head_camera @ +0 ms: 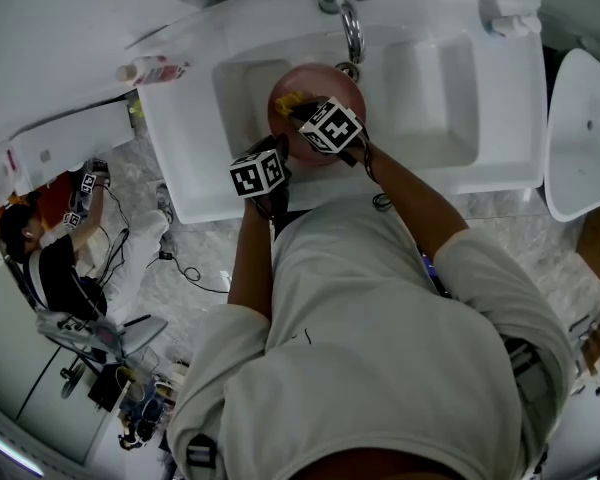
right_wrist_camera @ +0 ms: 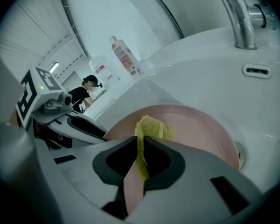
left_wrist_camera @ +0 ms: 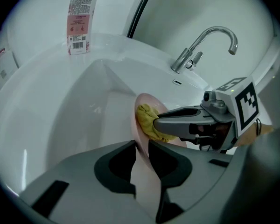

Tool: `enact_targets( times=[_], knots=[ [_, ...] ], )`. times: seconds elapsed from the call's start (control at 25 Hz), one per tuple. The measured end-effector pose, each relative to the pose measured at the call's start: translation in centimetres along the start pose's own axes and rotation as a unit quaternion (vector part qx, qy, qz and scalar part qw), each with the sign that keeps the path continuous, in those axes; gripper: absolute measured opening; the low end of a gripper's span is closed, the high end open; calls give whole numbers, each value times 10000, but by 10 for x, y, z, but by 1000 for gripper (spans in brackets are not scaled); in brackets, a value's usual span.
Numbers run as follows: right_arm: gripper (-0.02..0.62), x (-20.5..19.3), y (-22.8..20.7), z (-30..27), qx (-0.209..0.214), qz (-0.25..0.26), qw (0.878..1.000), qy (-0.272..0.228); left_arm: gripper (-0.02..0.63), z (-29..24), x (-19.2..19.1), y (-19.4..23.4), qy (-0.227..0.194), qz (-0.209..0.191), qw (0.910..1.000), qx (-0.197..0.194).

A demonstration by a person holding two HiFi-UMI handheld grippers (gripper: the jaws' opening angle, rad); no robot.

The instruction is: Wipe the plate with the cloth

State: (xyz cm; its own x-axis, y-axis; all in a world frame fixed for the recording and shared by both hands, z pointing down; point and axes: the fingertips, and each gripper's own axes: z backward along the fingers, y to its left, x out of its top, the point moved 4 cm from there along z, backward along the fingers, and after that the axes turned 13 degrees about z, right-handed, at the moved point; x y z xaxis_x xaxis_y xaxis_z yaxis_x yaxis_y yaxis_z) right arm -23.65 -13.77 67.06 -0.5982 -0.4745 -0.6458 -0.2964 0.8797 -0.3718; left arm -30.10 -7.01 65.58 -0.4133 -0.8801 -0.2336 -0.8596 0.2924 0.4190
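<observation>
White sink basin (head_camera: 235, 93) fills the upper middle of the head view, and the pink plate (head_camera: 325, 80) stands on edge inside it, below the faucet (head_camera: 350, 18). Left gripper (left_wrist_camera: 141, 148) pinches the plate's near rim, jaws narrow. Right gripper (right_wrist_camera: 140, 146) clamps the yellow cloth (right_wrist_camera: 153, 125) and presses it on the plate's face, directly ahead of its jaws.
</observation>
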Motion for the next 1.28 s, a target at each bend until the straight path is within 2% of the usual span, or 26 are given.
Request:
enact_targets(
  times=[0.24,0.4,0.52,0.68,0.88,1.28],
  knots=[
    [41,-5,23,-4,590,37,9981,171,100,-1,-2,2,85,43,9999,51],
    [41,-15,27,0,712,162,9962,472,107,-5,-8,0,214,101,9997,-12],
    [41,-24,22,9,583,364,9944,807,109,-12,-13,1,261,194,9995,-45],
    [41,-39,11,24,274,640,9901,1222,110,-21,-15,2,377,17,9992,100],
    [41,-53,8,47,12,611,9883,1399,109,-28,-12,3,415,-243,9983,339],
    [41,-52,-6,100,-619,356,9959,555,110,-50,-4,8,574,-655,9922,894]
  ],
)
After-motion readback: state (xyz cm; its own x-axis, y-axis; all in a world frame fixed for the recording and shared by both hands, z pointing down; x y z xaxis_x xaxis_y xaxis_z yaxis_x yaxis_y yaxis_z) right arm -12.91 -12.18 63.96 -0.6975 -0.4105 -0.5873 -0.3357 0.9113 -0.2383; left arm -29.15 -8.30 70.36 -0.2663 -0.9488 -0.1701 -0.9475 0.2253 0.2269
